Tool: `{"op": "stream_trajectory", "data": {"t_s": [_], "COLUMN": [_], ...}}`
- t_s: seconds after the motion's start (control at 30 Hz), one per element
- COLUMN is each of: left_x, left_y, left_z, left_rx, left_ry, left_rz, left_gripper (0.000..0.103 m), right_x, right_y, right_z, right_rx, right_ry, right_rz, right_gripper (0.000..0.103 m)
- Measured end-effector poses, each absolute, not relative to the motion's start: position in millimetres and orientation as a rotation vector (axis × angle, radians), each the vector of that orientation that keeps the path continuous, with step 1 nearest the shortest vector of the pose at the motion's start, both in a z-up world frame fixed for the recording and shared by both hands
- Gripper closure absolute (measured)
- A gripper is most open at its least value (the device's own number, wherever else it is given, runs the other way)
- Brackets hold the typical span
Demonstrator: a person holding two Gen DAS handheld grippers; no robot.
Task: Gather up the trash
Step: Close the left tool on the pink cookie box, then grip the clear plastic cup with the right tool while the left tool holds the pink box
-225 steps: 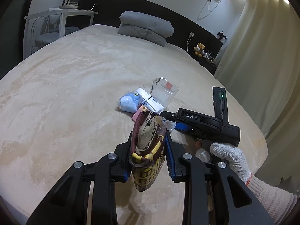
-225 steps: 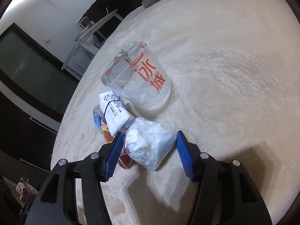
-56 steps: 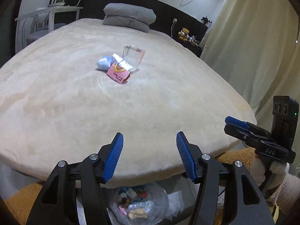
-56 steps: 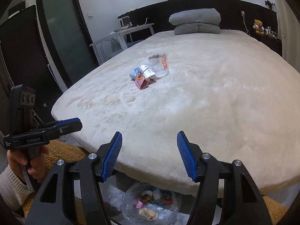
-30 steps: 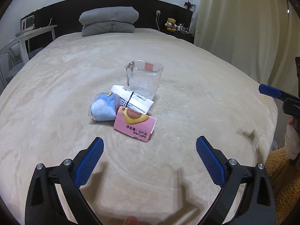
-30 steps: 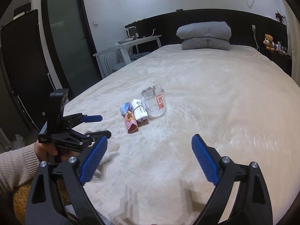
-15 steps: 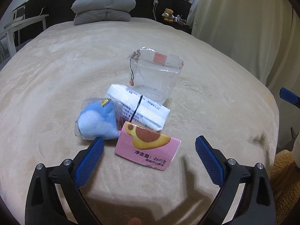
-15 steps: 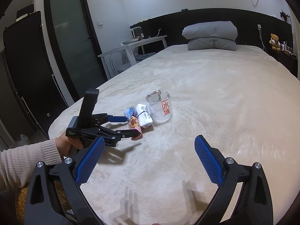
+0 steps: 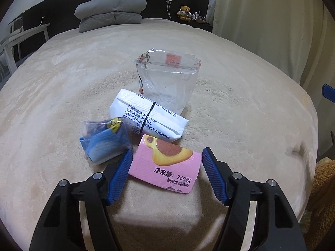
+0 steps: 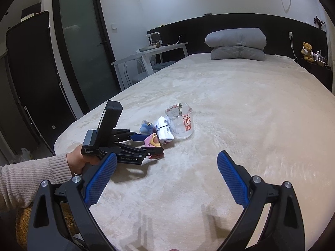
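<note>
On the beige plush bed cover [image 9: 62, 79] a pink snack packet [image 9: 167, 165] lies flat, its long axis running across the left wrist view from upper left to lower right, printed face up, its far end touching a white wrapped pack [image 9: 148, 115] bound by a black band; that pack also lies slantwise, leaning against a clear plastic cup [image 9: 167, 81] standing upright behind it; a blue crumpled wrapper [image 9: 104, 140] sits just beside the pink packet on its left; the four pieces form one small cluster near the bed's near edge. Grey folded bedding [image 10: 236, 44] rests at the dark headboard, a white desk [image 10: 150, 52] stands by the bed's side, a frosted glass door [image 10: 83, 48] is set in the wall, and pale curtains [image 9: 272, 27] hang on the other side. The left gripper [image 9: 167, 163] points down at a slant, its jaws having just been closing, with the pink packet between the blue pads; the pads stand right at the packet's two edges, and whether they press yet cannot be told; from the right wrist view a hand [image 10: 77, 163] in a ribbed sleeve holds it low over the cover. The right gripper [image 10: 167, 177] hovers apart from the cluster, jaws spread wide, with nothing between them.
</note>
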State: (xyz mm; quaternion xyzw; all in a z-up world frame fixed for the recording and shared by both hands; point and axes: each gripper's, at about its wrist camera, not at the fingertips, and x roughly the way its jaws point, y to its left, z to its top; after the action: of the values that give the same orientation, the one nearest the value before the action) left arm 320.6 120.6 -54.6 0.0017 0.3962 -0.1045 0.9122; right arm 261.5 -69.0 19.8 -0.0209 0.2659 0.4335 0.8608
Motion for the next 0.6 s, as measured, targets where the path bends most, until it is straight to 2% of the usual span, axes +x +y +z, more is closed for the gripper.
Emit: {"op": "stream_trajectory", "data": {"t_s": [0.27, 0.33, 0.37, 0.6], "left_x": [316.7, 317.0, 317.5, 310.4], "left_y": [110.0, 109.2, 108.8, 109.8], "left_z": [-58.0, -58.1, -58.0, -52.4], "left_rx": [0.08, 0.09, 0.093, 0.08], "left_ry": [0.819, 0.811, 0.811, 0.791], "left_rz": [-0.204, -0.202, -0.202, -0.217], "left_gripper": [0.033, 0.035, 0.039, 0.041], "right_x": [262.6, 262.5, 262.2, 264.1], "right_y": [-66.8, -66.3, -66.0, -63.1], "right_z": [19.7, 18.7, 17.9, 16.7], "right_rx": [-0.06, -0.063, -0.064, -0.063], "right_ry": [0.555, 0.556, 0.557, 0.556], "right_rz": [0.907, 0.908, 0.909, 0.896], "right_gripper": [0.008, 0.008, 0.008, 0.008]}}
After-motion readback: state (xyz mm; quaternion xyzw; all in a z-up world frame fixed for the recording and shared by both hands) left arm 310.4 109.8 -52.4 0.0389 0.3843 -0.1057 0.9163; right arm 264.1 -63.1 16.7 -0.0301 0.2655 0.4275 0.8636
